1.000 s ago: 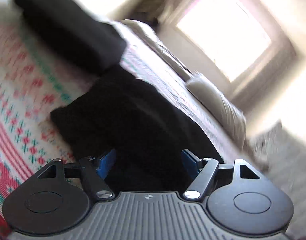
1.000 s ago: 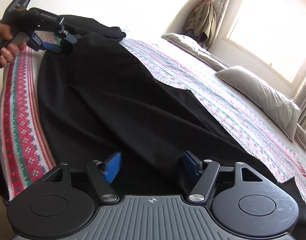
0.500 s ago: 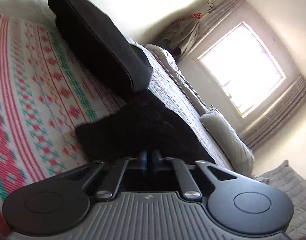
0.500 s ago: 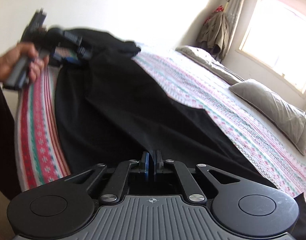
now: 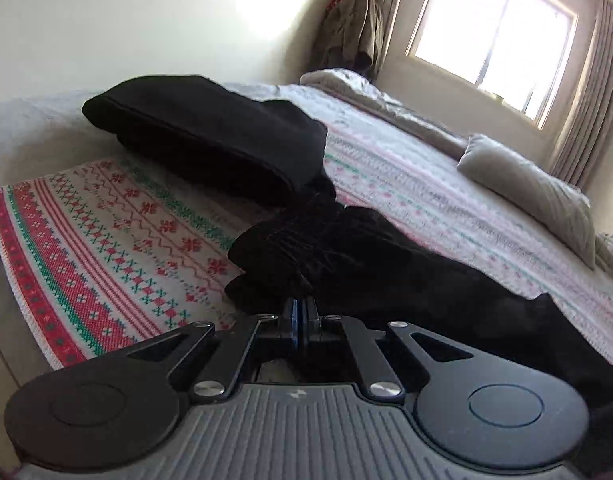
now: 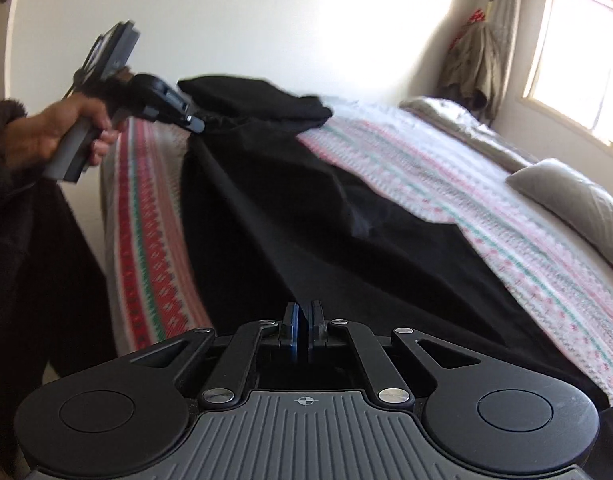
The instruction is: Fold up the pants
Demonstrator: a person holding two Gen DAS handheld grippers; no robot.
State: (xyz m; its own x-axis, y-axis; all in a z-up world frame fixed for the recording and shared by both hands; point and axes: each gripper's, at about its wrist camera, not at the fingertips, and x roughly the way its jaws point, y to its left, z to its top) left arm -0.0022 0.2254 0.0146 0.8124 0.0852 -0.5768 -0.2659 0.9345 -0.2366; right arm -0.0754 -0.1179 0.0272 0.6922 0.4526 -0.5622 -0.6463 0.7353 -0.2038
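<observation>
Left hand-held gripper (image 5: 302, 308) is clamped on the gathered, wrinkled waistband end of the pants (image 5: 386, 272). Right hand-held gripper (image 6: 304, 322) is clamped on the pants' near edge, well apart from the left one. The pants are black and matte, lying on the bed (image 6: 486, 208) over a red-and-green patterned blanket (image 5: 106, 240), beside a folded black garment (image 5: 210, 132). A second ago both sets of jaws stood apart around the cloth; both have since closed on it. The long axis runs from one gripper to the other, along the bed's near edge.
</observation>
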